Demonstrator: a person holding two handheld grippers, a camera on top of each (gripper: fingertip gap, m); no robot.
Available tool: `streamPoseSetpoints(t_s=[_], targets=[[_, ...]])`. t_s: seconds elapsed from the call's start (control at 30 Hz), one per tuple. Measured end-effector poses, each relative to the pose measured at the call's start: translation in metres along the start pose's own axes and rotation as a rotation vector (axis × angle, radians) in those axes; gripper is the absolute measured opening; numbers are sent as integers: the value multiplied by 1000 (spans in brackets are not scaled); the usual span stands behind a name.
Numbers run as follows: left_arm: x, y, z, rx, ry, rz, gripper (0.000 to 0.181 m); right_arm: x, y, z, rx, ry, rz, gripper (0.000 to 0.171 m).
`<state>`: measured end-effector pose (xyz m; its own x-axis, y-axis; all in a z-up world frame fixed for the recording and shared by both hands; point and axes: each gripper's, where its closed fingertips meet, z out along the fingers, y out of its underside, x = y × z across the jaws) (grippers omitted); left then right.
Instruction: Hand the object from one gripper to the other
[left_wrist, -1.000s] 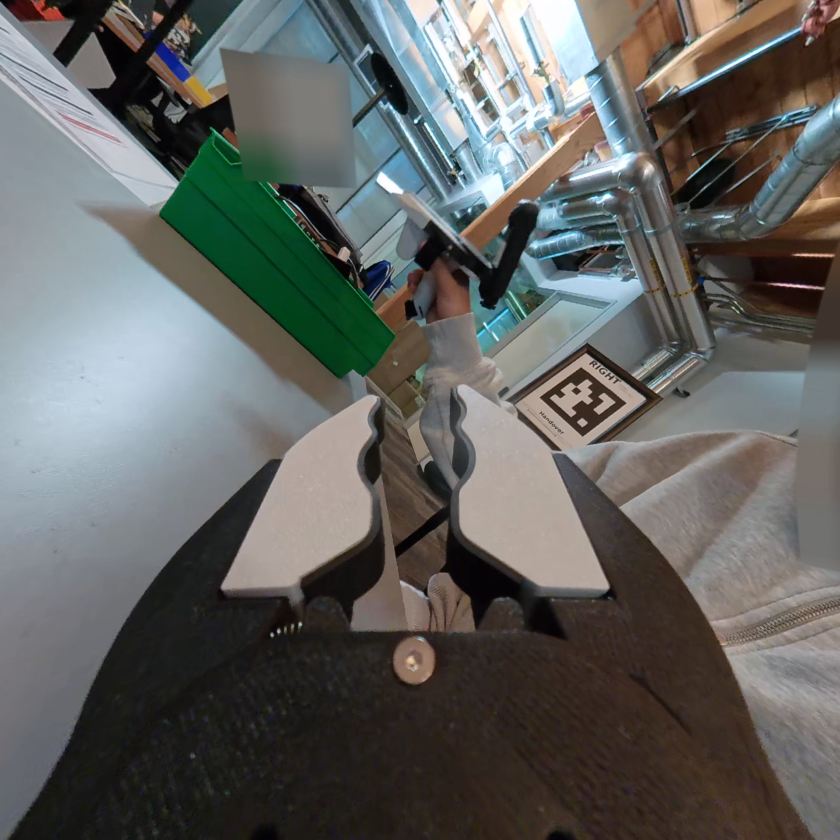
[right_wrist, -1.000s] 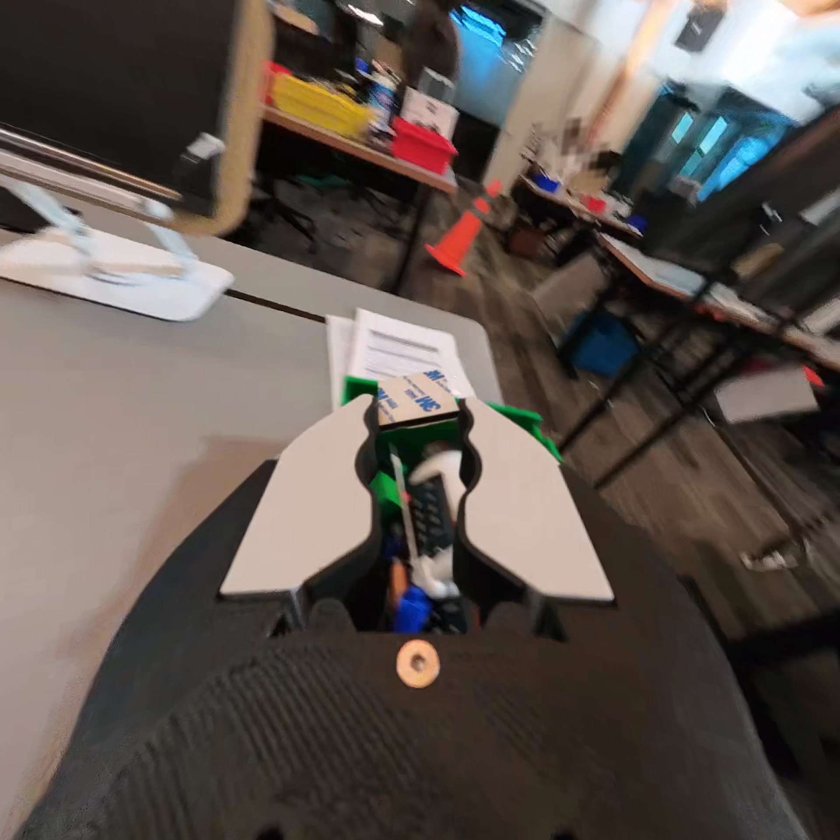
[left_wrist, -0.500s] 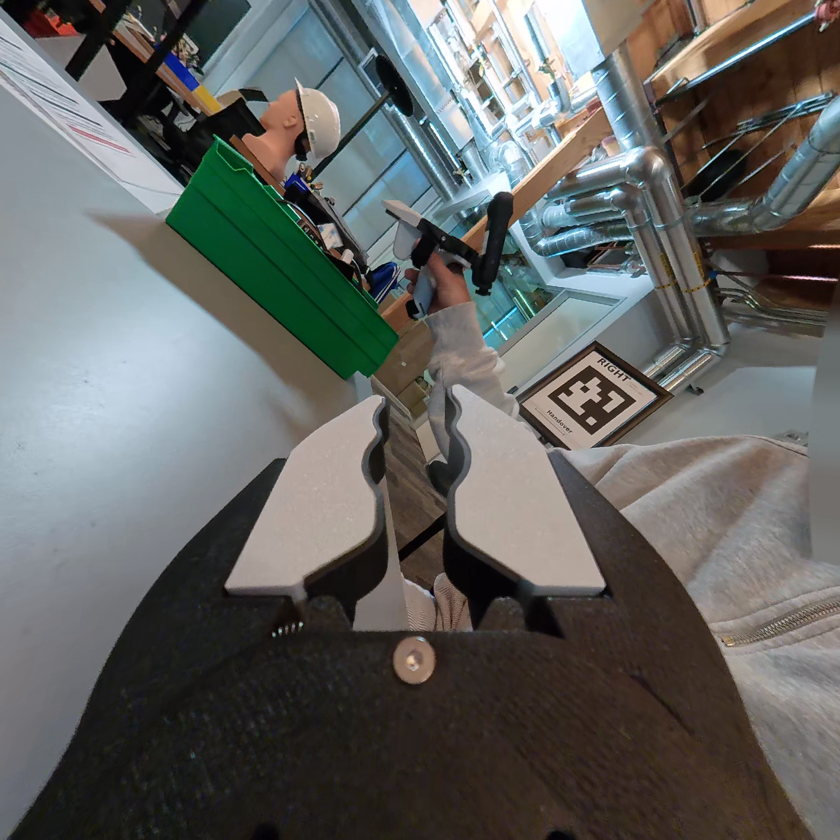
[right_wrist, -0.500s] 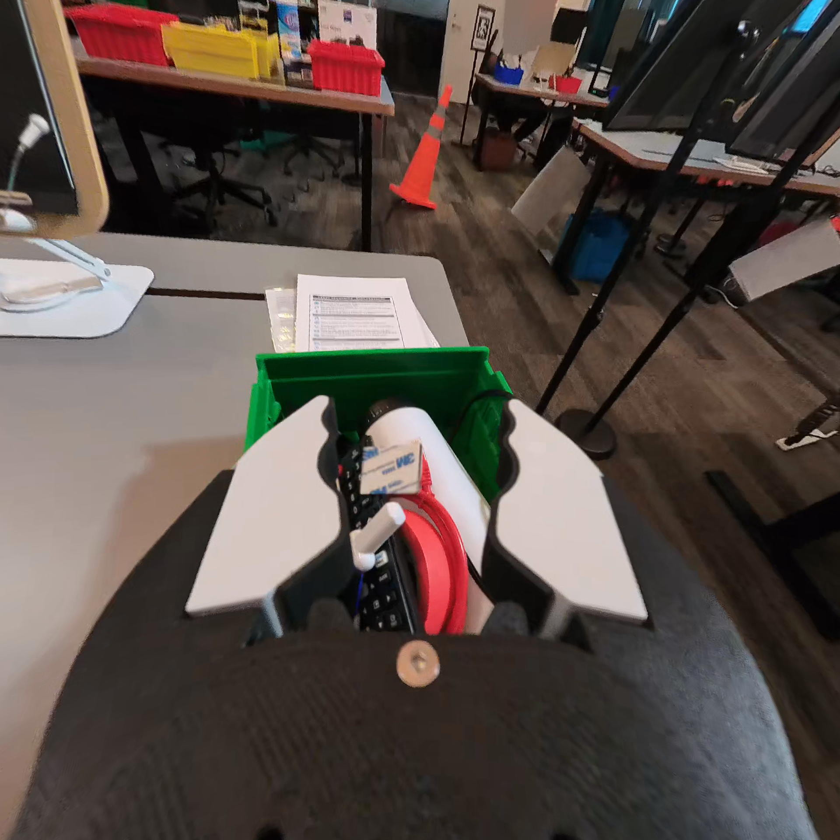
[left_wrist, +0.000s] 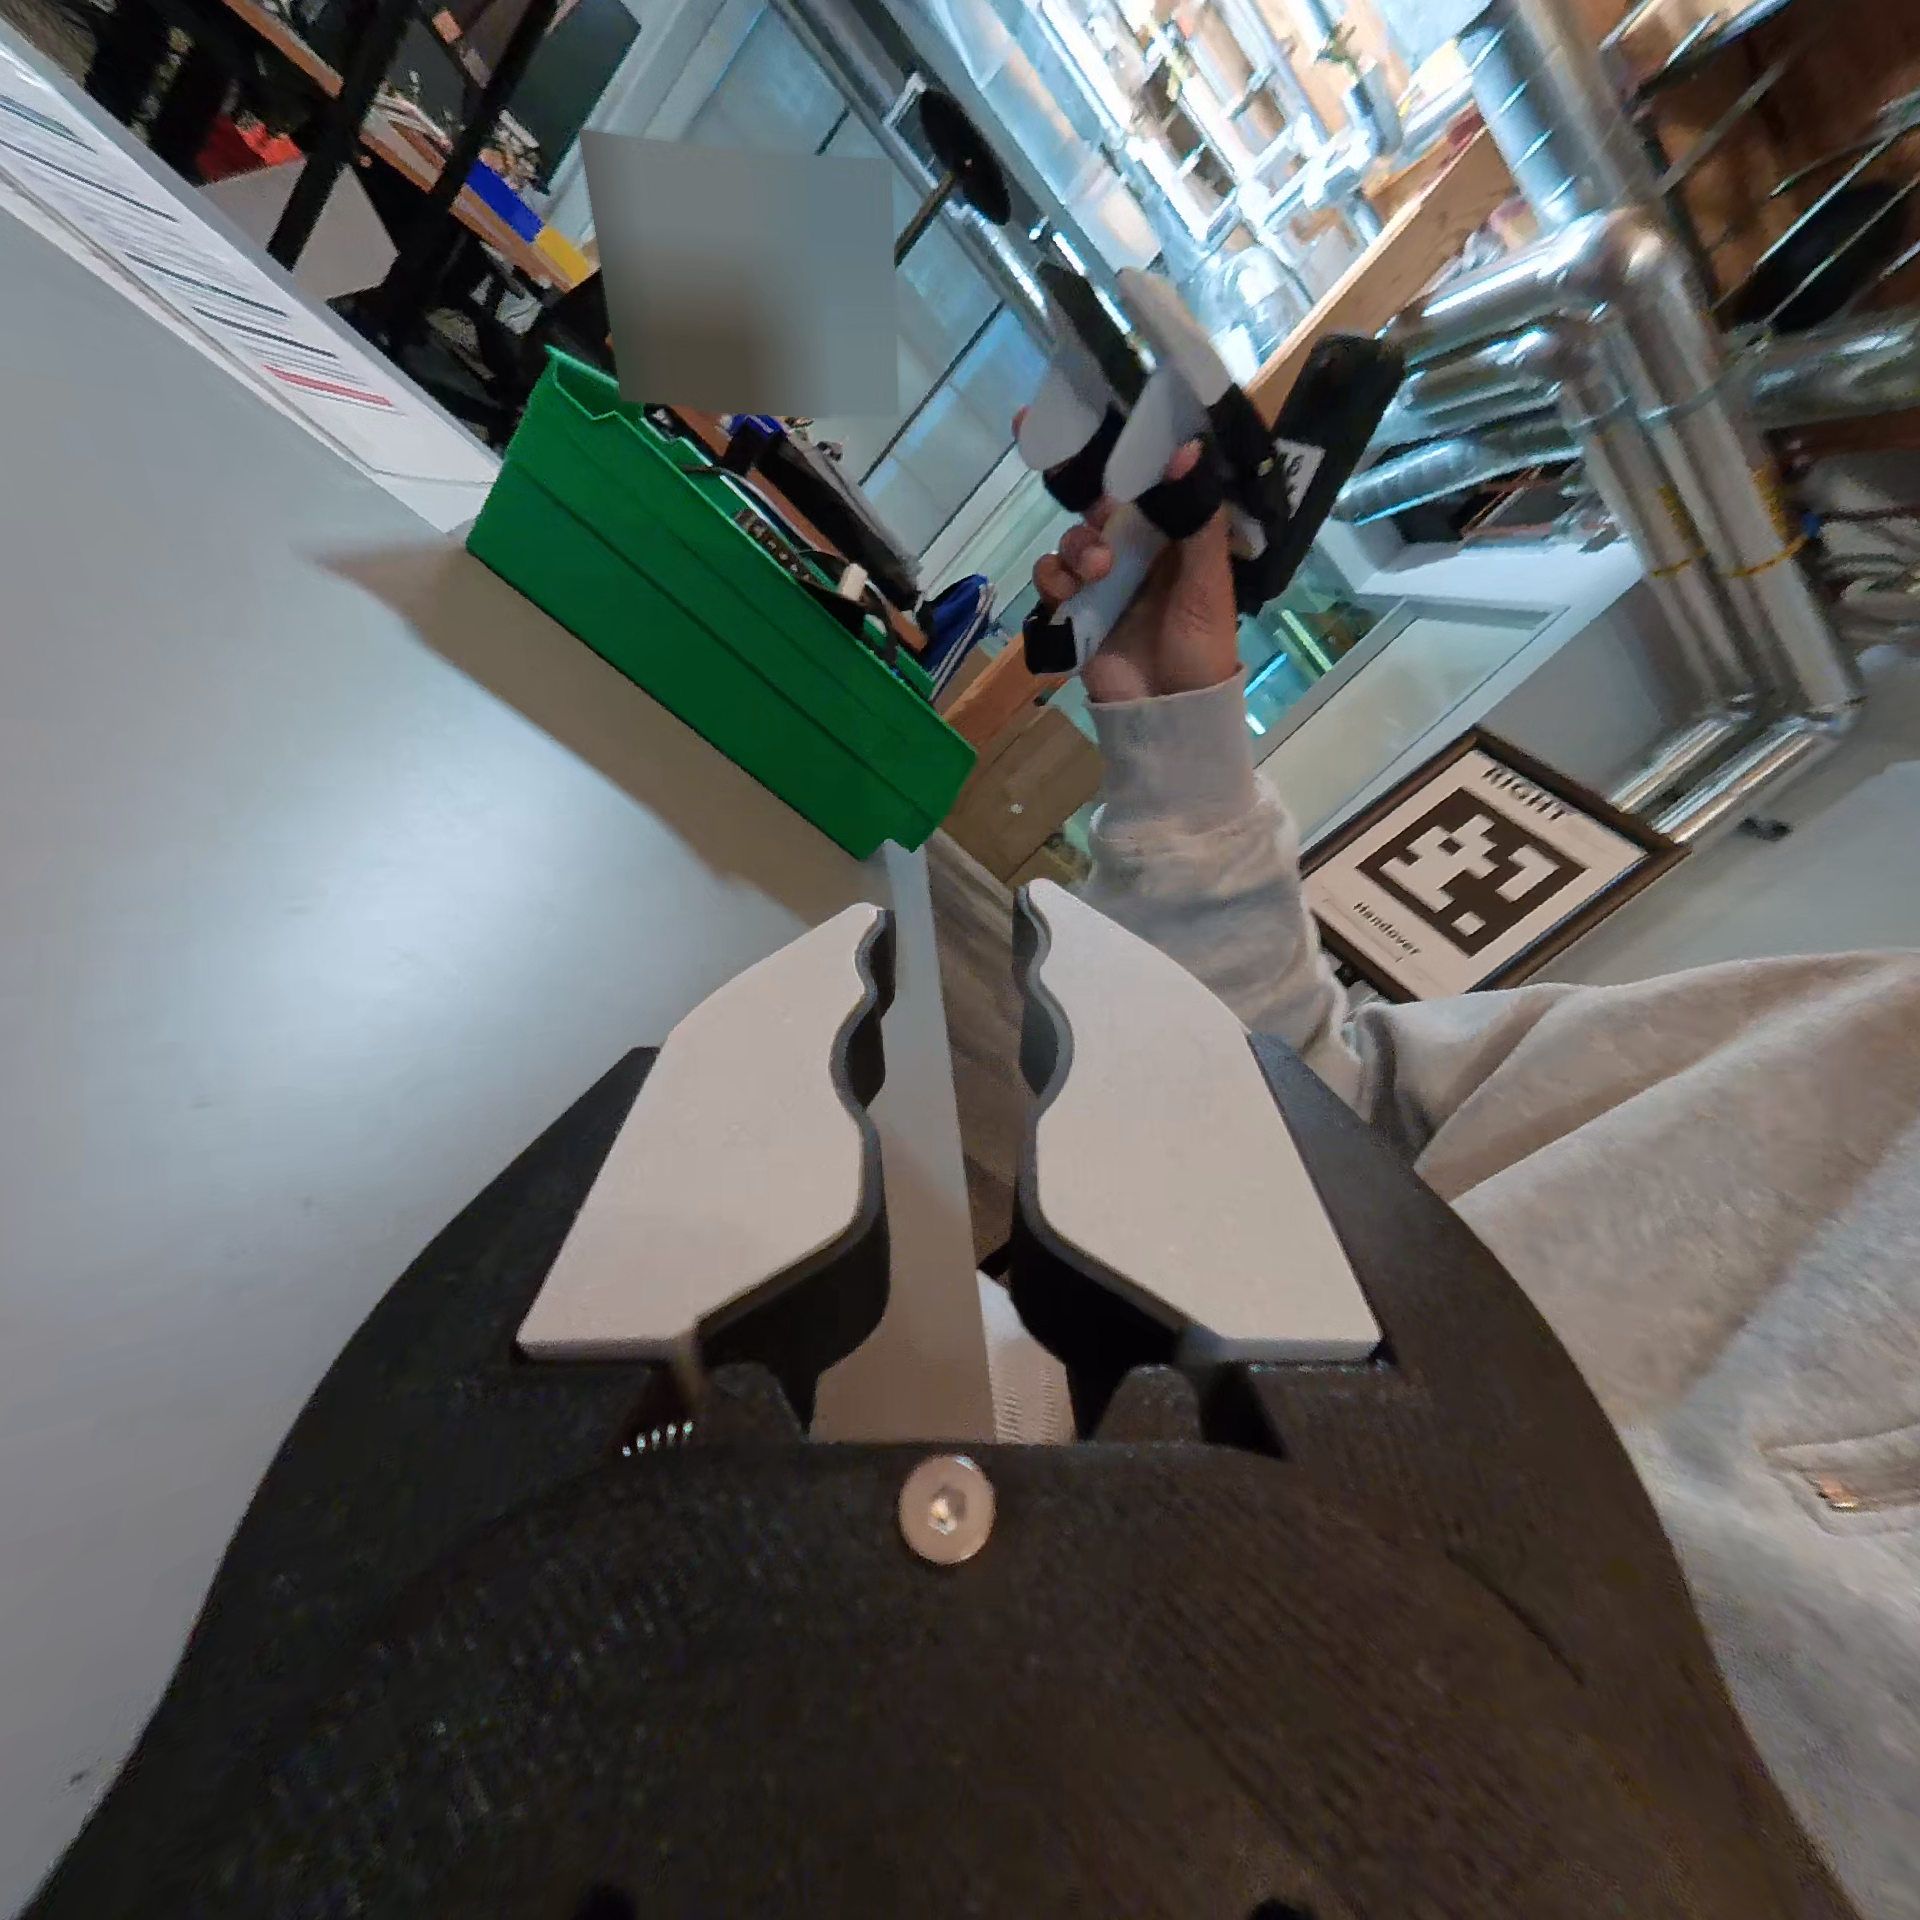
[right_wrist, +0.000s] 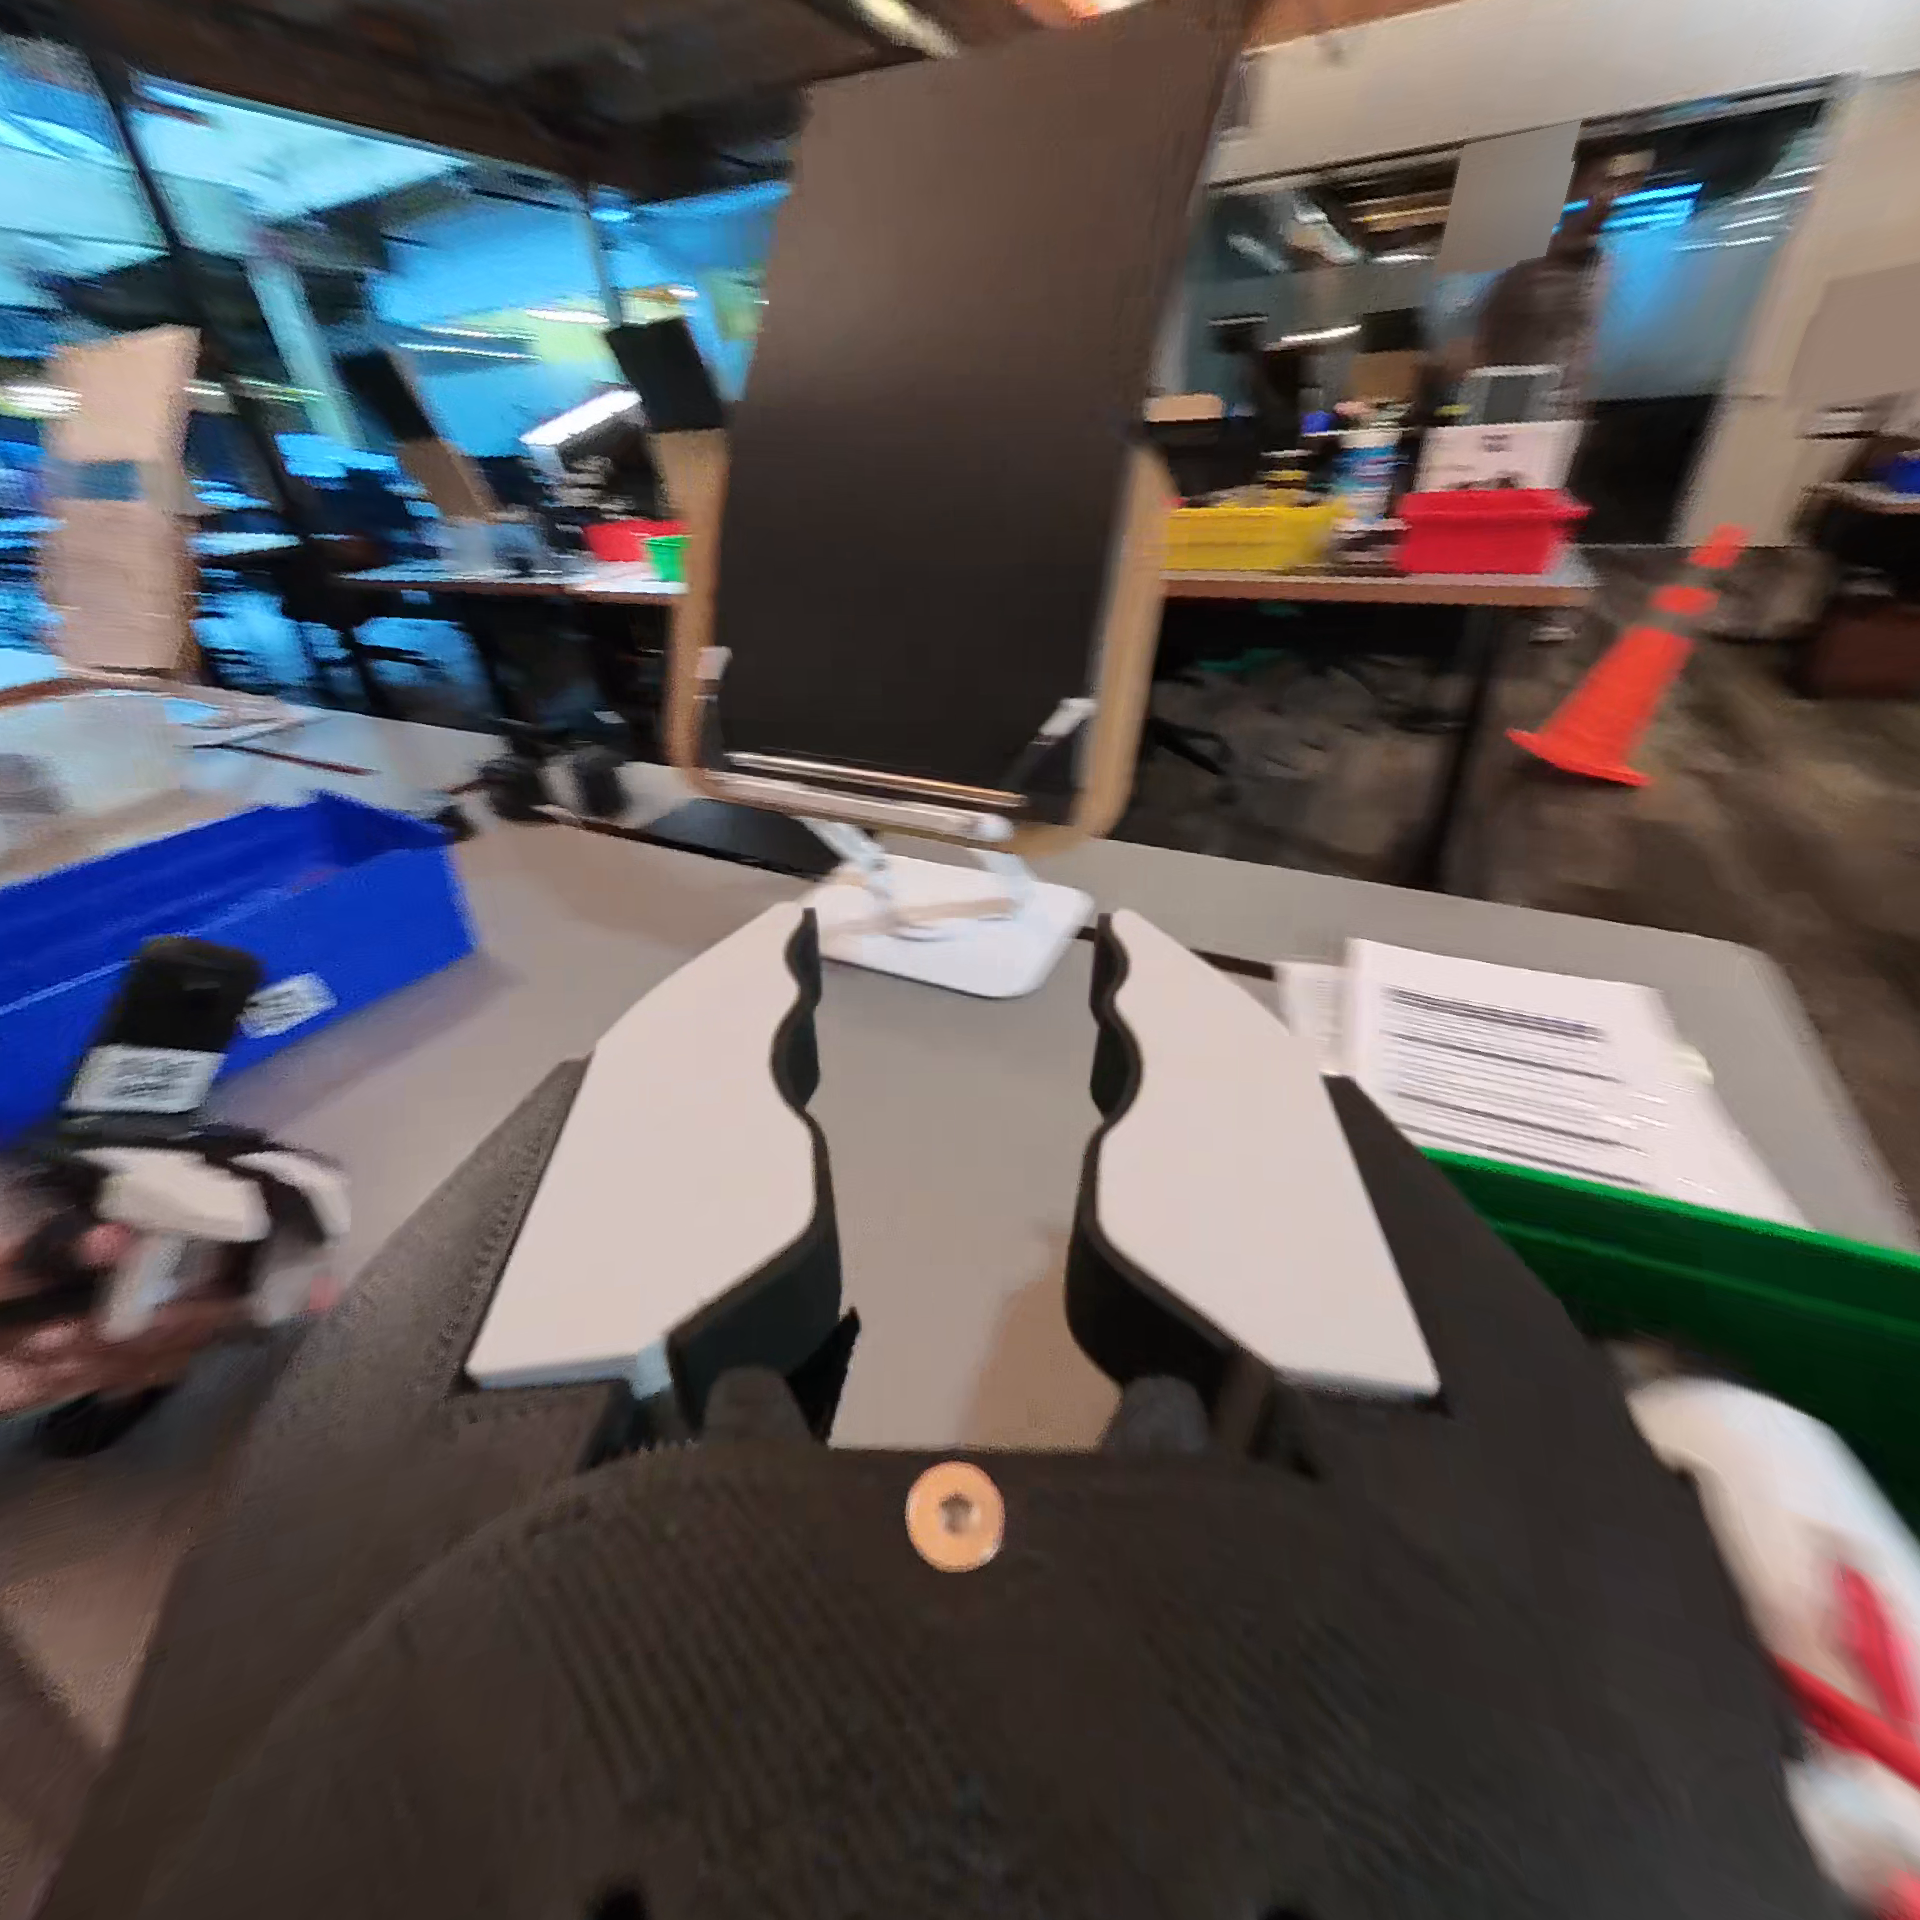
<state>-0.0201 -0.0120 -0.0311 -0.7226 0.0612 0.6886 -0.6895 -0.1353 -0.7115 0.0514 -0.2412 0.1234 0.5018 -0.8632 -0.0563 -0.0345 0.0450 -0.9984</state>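
Observation:
My left gripper (left_wrist: 954, 925) is empty, its jaws a narrow gap apart, at the near edge of the grey table (left_wrist: 260, 935). My right gripper (right_wrist: 951, 935) is open and empty above the table, facing a dark tablet on a white stand (right_wrist: 935, 468). In the left wrist view the right gripper (left_wrist: 1143, 416) is held up in a hand above the green bin (left_wrist: 727, 623). The green bin (right_wrist: 1714, 1278) lies to the right gripper's right, with a white and red item (right_wrist: 1829, 1558) blurred at the frame edge. The left gripper (right_wrist: 156, 1143) shows blurred at the left.
A blue bin (right_wrist: 208, 935) sits on the table at the left. Printed papers (right_wrist: 1507, 1060) lie beyond the green bin. A framed black-and-white marker sign (left_wrist: 1475, 873) leans on the floor. An orange cone (right_wrist: 1621, 696) stands on the floor. A grey sleeve (left_wrist: 1195, 831) crosses the left view. Some 30 cm of space lies between my two pairs of fingers.
My right gripper has swung up and left, from pointing into the green bin to facing the tablet stand, still empty. My left gripper has barely moved.

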Motion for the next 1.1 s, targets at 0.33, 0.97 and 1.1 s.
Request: streamPoseSetpoints(t_s=[0.33,0.97,1.1], targets=[[24,-68,-44,119,-163,169,21,-171,148,77,-279,-435,-38,39],[27,-153,-380,355,-1184,174,33,-195,203,78,-341,-571,1,45],[-2,-121,-442,200,-1532,126,22,-199,207,77,-358,-588,-25,44]])
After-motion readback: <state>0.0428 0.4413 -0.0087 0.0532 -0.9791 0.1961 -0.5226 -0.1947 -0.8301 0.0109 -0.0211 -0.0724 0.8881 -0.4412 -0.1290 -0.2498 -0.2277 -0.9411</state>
